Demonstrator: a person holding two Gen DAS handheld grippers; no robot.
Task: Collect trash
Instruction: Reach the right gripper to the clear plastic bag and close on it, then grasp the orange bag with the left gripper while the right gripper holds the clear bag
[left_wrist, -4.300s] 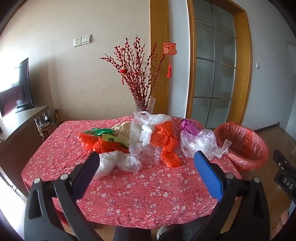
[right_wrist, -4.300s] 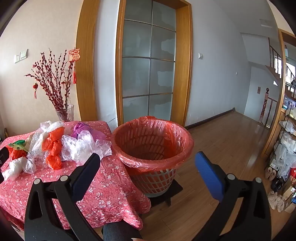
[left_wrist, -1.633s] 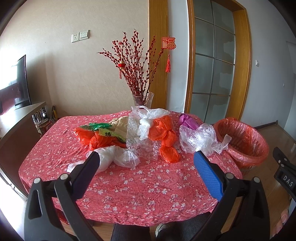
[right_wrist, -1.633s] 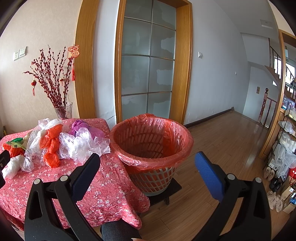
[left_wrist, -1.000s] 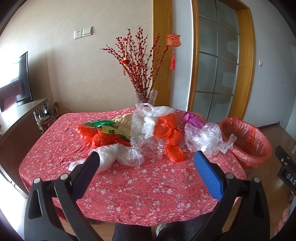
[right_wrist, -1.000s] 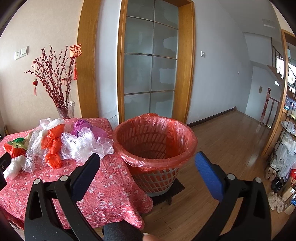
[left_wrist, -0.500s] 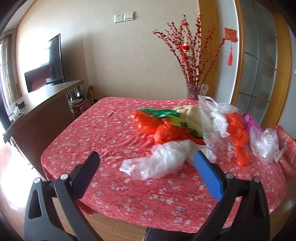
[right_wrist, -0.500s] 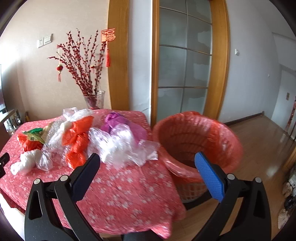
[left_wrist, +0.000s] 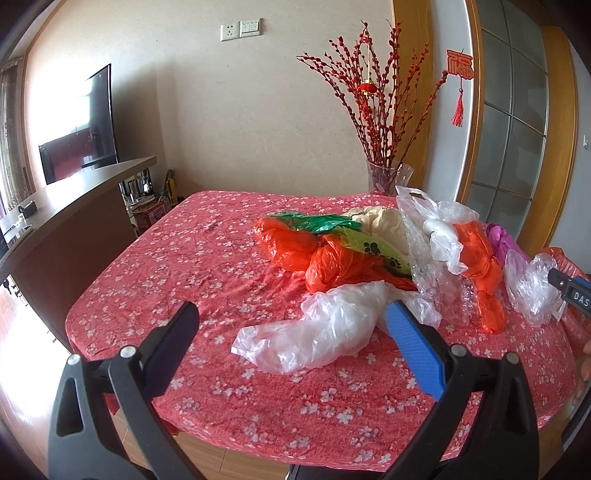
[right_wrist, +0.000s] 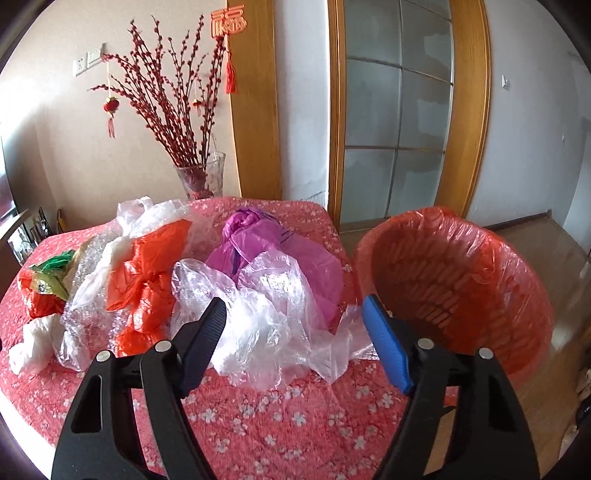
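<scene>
Right wrist: tongs nearer clear bag (open).

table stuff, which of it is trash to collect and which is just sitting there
For the job:
- clear plastic bag
- purple bag
- orange bags
- white bag
- green wrapper
- bubble wrap
- lined bin
- both hand-held grippers, left and right, open

Just there:
- vase of red branches
- tablecloth
- TV
</scene>
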